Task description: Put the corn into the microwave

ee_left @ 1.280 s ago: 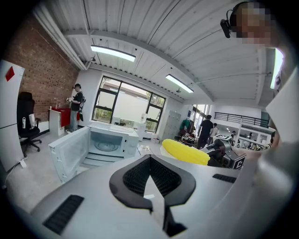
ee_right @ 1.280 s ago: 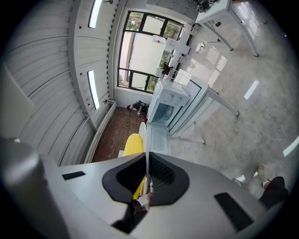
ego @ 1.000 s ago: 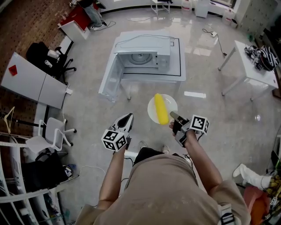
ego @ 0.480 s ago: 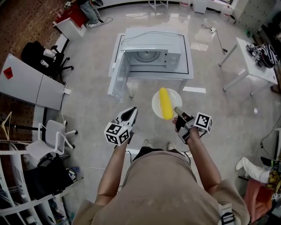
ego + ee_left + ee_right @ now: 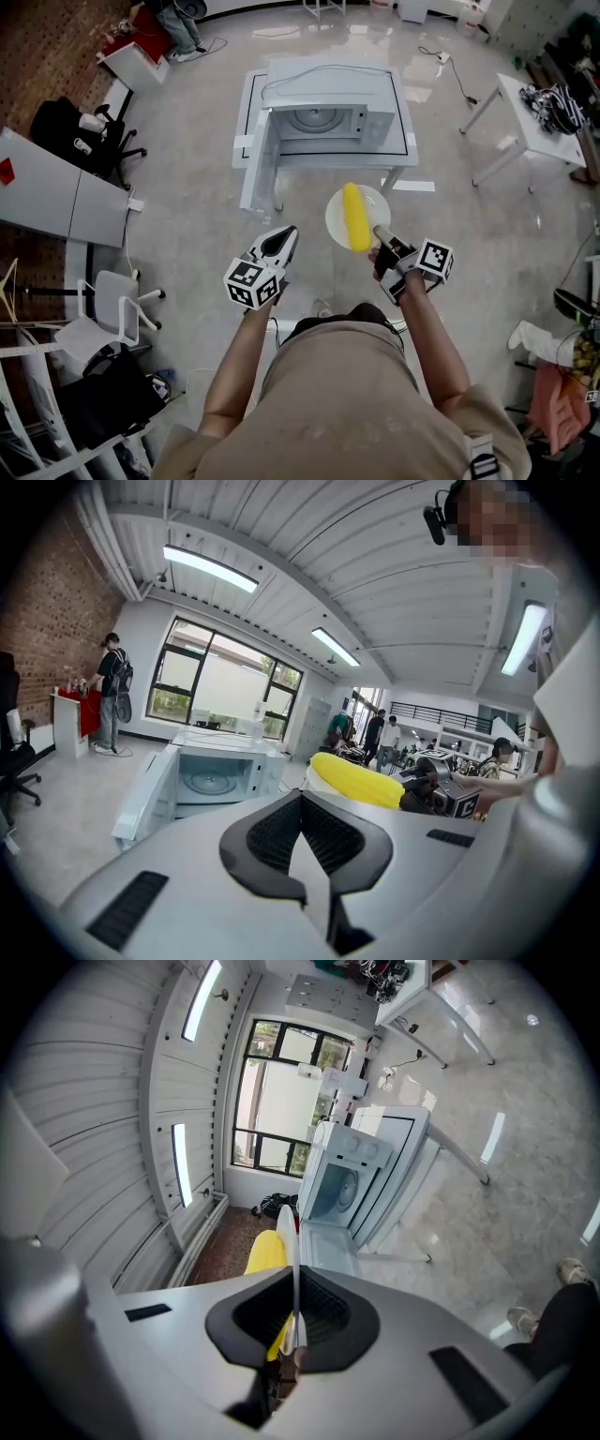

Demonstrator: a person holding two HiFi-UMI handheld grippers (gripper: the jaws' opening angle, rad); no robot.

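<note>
The white microwave [image 5: 323, 112] stands at upper centre of the head view with its door swung open and nothing inside, so the placing is not yet done. Below it, mid-frame, the right gripper [image 5: 380, 234] pinches the rim of a white plate [image 5: 375, 204] held in the air. The corn [image 5: 355, 217], a smooth yellow cob, lies lengthwise on it. The left gripper [image 5: 281, 242] is closed on nothing.

The left forearm [image 5: 234, 361] and right forearm [image 5: 429, 342] are stretched out from the torso toward the microwave [image 5: 328, 89], side by side and well short of it. The left gripper [image 5: 285, 235] is aimed at the microwave's left side, its jaws drawn together on nothing. The right gripper [image 5: 381, 233] is aimed at the microwave's right side, its jaws clamped on the rim of a plate [image 5: 373, 201].
</note>
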